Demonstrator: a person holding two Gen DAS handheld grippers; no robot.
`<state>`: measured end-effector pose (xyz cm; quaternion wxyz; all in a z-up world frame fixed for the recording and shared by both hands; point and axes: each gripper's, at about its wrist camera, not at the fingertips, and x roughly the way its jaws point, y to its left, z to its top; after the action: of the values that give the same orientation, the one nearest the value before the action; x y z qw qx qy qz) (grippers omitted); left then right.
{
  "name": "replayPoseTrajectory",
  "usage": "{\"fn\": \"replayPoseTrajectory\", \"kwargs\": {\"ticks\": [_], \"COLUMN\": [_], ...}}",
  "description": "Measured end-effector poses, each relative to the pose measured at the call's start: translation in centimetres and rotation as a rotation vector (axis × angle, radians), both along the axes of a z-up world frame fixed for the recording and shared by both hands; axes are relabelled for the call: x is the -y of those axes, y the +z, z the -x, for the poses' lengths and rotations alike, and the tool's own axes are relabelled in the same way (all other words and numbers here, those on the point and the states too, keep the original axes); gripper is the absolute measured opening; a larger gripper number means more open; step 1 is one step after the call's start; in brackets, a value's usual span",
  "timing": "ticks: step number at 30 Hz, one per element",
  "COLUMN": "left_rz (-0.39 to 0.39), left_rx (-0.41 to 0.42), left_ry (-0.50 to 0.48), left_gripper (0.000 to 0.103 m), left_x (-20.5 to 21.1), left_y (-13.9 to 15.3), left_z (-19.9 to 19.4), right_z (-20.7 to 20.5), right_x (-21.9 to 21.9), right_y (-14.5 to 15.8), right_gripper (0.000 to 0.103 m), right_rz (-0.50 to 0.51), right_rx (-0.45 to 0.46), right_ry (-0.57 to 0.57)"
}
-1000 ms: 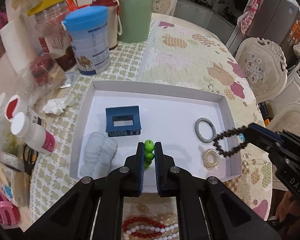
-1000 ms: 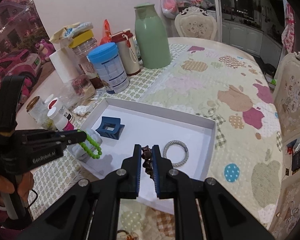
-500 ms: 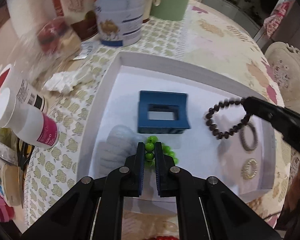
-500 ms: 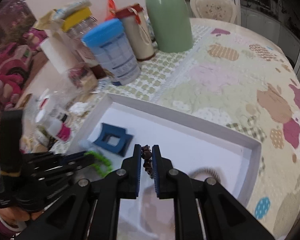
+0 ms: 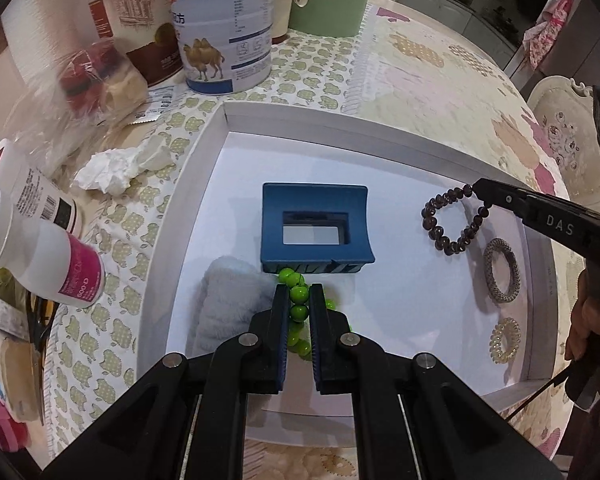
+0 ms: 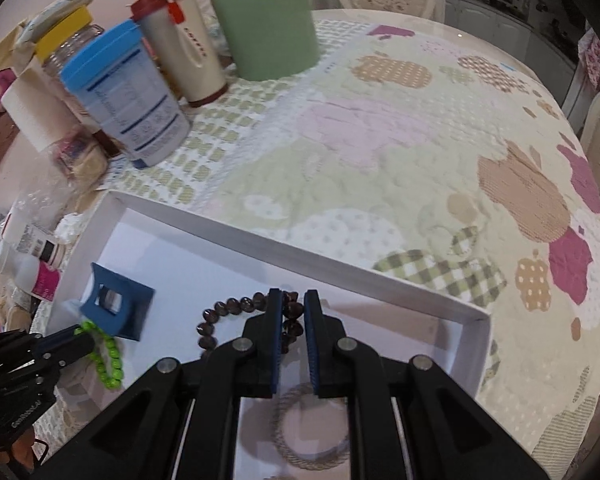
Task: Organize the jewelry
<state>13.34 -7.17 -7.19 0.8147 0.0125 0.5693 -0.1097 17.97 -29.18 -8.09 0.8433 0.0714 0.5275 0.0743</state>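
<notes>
Cluttered bench, white tray (image 5: 260, 118): left gripper (image 5: 299, 300) pinches the green bracelet (image 5: 299, 293) against the blue clip (image 5: 316, 229); right gripper (image 6: 288, 312) dangles the brown bracelet (image 5: 452, 220). Releasing now could tangle beads on the clip.

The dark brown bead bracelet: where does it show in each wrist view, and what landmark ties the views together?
Left wrist view: dark brown bead bracelet at right of centre, hanging from the right claw over the white tray.
Right wrist view: low centre, between that claw's fingers.
Shared landmark: the blue hair clip.
</notes>
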Motion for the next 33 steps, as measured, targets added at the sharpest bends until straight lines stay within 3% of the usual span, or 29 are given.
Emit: {"fn": "replayPoseTrajectory", "kwargs": {"ticks": [9,14,18,28,33], "left_rz": [-0.013,0.005,0.027,0.002,-0.009], "left_rx": [-0.004,-0.007,-0.008,0.109,0.164], "left_ry": [-0.009,-0.001,0.001,-0.030,-0.053], "left_gripper": [0.010,0.012,0.023,0.023,0.023], "left_x": [0.6,0.2,-0.1,-0.9,-1.5], "left_y": [-0.3,0.2,0.8,5.4,7.5], "left_z": [-0.2,0.0,0.7,4.8,7.5], "right_z": [-0.3,0.5,2.0,9.1,13.4], "right_x": [0.9,1.1,1.3,0.7,0.3], "right_y": [-1.4,-0.8,1.3,10.2,12.8], "right_gripper": [0.011,0.034,0.034,0.047,0.051], "right_rz": [0.018,0.008,-0.013,-0.061,-0.047], "right_rx": [-0.037,-0.034,-0.019,0.092,0.131], "right_ry": [-0.036,-0.041,-0.044,-0.006,0.004]}}
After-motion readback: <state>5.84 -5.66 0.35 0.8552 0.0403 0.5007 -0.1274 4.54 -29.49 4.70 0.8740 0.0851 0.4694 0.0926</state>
